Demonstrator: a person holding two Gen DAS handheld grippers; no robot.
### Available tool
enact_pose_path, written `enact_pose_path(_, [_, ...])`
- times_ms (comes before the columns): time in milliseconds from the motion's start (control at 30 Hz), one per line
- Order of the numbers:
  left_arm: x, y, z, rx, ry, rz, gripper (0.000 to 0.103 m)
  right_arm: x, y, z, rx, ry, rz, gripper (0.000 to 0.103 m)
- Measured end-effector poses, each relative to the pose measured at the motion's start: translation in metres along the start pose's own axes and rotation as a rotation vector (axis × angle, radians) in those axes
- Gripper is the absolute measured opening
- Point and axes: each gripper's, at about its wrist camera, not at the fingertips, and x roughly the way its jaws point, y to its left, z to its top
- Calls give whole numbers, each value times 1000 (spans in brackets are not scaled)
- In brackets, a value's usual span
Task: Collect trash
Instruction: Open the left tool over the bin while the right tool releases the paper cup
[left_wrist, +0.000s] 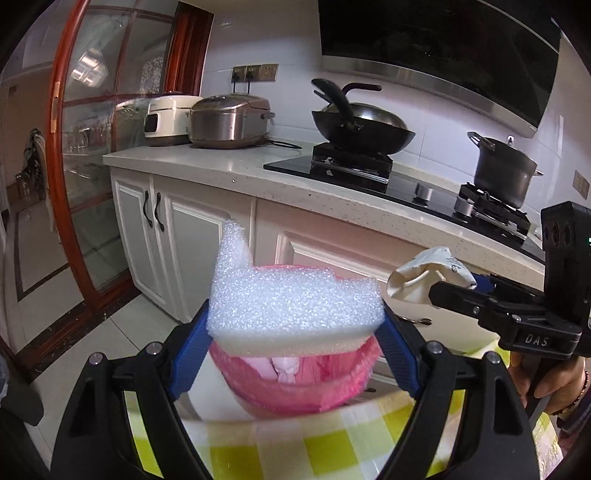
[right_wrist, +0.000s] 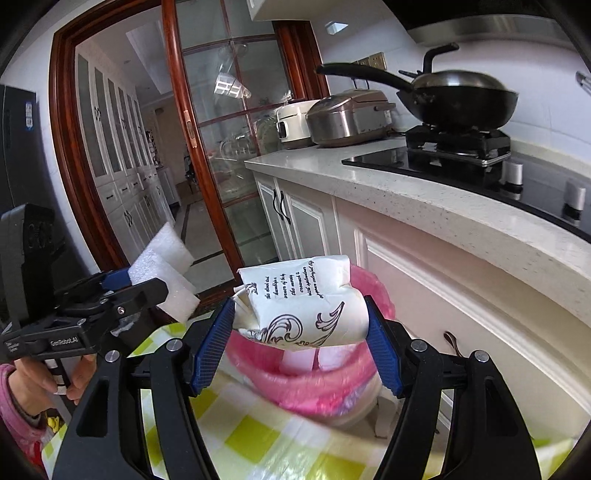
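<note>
Bright even indoor light, glare on glass door (right_wrist: 236, 122), fisheye-bent dark corners, near edges perhaps slightly soft

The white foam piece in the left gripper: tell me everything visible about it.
The foam piece is white, bubbly packing foam, a thick slab with a stepped outline and one corner rising to a point. The left gripper is shut on it, blue pads pressing its two sides, holding it roughly level. It hangs just above the pink-lined bin, not touching it. From the right wrist view it shows as layered white blocks jutting past the fingers.
</note>
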Motion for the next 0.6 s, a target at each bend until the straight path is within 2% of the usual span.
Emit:
enact_pose_path(400, [95,29,-7,-43,65,-11,81,93,-36,4,9,73,47,66])
enact_pose_path(500, [112,35,-8,-64,75,-8,81,99,-36,11,0,53,48,69])
enact_pose_path(600, [116,39,-8,-69,61,7,86,93,-38,18,9,13,69,70])
